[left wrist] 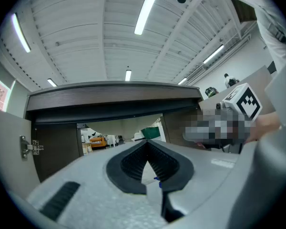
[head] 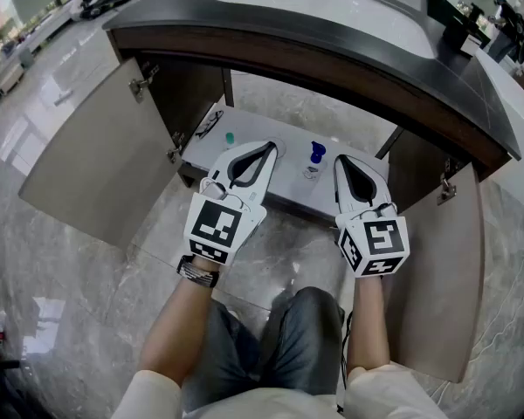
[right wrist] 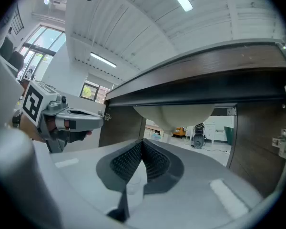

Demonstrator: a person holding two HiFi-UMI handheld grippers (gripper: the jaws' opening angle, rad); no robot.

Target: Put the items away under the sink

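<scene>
Under the sink, with the cabinet doors [head: 96,155] swung wide for access, a person holds the left gripper [head: 271,147] and right gripper [head: 341,160] level, both closed and empty. A small blue item [head: 317,152], green item [head: 230,137] and clear cup [head: 310,172] stand on the shelf [head: 284,182], apparently stowed.

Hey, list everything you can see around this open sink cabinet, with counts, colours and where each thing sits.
Curved vanity counter: one, dark, over the cabinet.
Oval basin: one, white, set in counter.
Flat cabinet doors: two, beige, swung open either side.
Cabinet shelf: one, white, under the sink.
Unidentified thin object: one, black, shelf's left end.
Small round-topped item: one, green, shelf left.
Blue-capped bottle: one, shelf middle.
Small clear container: one, before the bottle.
Left gripper, right gripper: white, shut, empty.
</scene>
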